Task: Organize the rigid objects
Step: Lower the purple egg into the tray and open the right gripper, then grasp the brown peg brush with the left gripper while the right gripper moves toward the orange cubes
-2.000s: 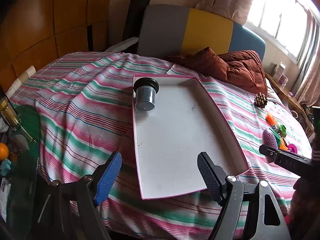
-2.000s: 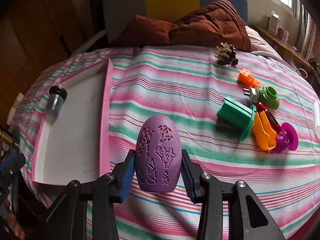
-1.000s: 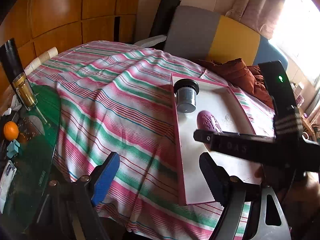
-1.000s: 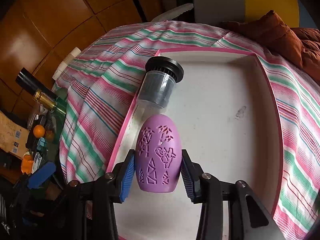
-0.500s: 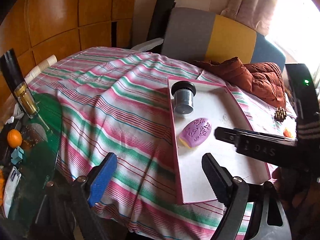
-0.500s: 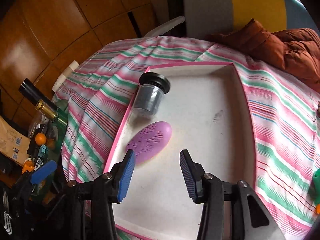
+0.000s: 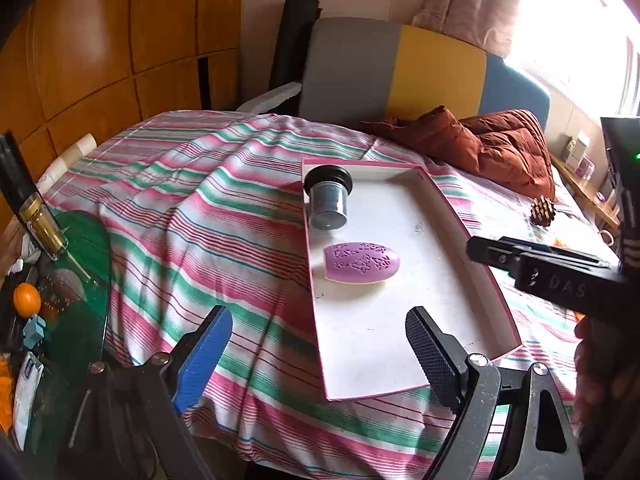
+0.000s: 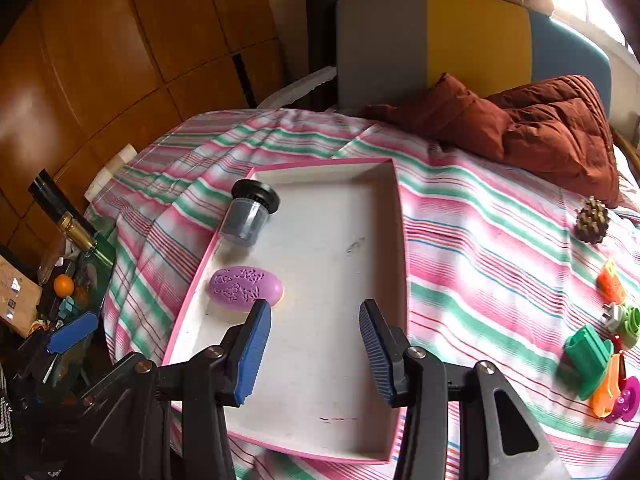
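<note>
A white tray with a pink rim (image 7: 400, 320) (image 8: 320, 380) lies on the striped bedspread. In it a purple egg-shaped object (image 7: 361, 263) (image 8: 245, 289) lies on its side near the left wall. A grey jar with a black lid (image 7: 328, 197) (image 8: 250, 213) stands beyond it. My right gripper (image 8: 312, 354) is open and empty, held above the tray's near half. My left gripper (image 7: 318, 356) is open and empty at the tray's near left corner. A pinecone (image 8: 593, 220), an orange piece (image 8: 610, 280) and green, orange and magenta toys (image 8: 592, 356) lie on the bed at the right.
A brown quilted cushion (image 8: 540, 132) lies at the back against a grey, yellow and blue headboard (image 8: 440, 40). A green glass side table (image 7: 60, 280) with a gold-capped bottle (image 7: 36, 216) and an orange (image 7: 26, 300) stands at the left. Wood panelling lines the left wall.
My right gripper carried the purple egg from the bedspread to the tray, opened and let it go. The egg now lies on its side. The right gripper has drawn back.
</note>
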Demonstrator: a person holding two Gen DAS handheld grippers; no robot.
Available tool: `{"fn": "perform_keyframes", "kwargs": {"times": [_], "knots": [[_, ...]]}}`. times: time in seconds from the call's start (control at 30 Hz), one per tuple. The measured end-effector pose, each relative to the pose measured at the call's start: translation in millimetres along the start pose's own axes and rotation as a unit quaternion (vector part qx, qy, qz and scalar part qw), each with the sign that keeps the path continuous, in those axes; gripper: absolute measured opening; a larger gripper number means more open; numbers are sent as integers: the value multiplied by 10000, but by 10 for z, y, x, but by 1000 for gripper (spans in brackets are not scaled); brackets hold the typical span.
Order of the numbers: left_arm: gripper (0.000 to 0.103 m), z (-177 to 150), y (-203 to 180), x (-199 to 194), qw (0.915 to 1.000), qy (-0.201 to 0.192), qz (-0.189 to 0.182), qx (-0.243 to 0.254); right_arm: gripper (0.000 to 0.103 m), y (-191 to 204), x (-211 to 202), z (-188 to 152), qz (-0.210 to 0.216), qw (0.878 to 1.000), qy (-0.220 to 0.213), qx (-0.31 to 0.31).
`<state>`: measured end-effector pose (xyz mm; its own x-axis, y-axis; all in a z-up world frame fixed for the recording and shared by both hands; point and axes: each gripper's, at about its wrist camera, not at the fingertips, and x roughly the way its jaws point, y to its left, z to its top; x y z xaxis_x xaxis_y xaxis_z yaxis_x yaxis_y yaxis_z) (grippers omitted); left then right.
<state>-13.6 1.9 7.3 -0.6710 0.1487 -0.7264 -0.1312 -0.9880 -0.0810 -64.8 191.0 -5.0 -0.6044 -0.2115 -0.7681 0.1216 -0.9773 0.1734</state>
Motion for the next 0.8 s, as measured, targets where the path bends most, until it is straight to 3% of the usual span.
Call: {"fn": "perform_keyframes", "kwargs": {"times": [0.47,0.8], "knots": [[89,11,-254,-17,9994,-11,-112,338,47,-894,-413,38,-812,9952,-285,465],[89,81,-534,-12,9975,-8,-311,628,47,-1784,-801,9,-1613,9798,-558,1040]]}}
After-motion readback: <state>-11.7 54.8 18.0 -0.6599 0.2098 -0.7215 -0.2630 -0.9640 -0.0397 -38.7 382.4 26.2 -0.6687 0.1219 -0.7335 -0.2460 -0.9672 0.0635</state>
